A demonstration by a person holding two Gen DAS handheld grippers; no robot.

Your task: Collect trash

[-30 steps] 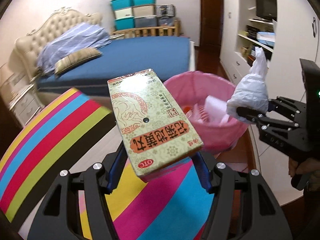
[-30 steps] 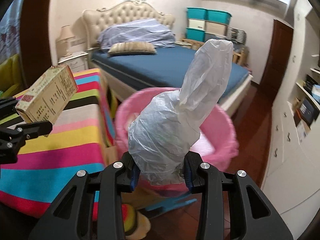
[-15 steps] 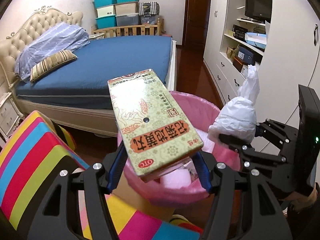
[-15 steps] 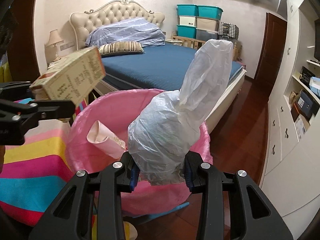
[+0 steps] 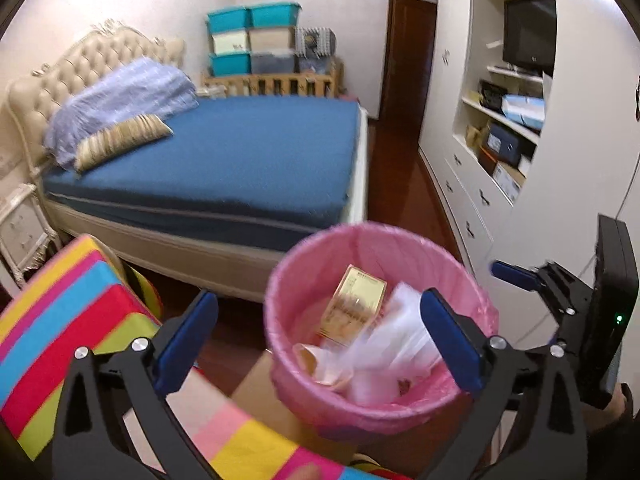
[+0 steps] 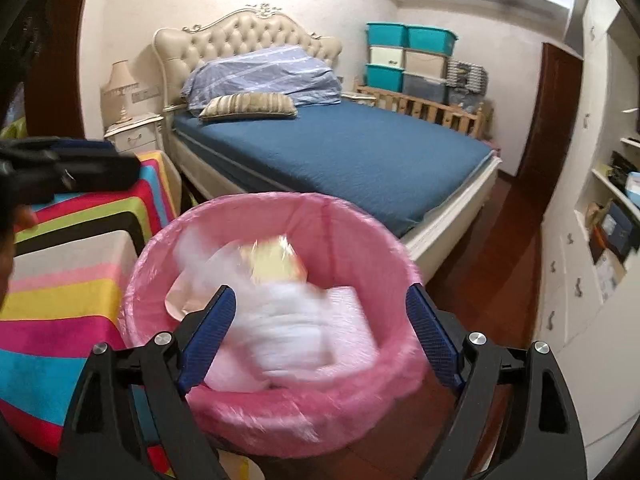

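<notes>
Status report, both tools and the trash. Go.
Left tool open, empty. Right tool open, empty. Medicine box and plastic bag in pink bin. Nothing in the way.

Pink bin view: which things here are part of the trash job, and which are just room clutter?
Part of the job:
- pink-lined bin
- medicine box, in the bin
- white plastic bag, in the bin
- left gripper, open
- right gripper, open

Just lying about:
- bed
- striped cloth
- storage crates
- lamp
</notes>
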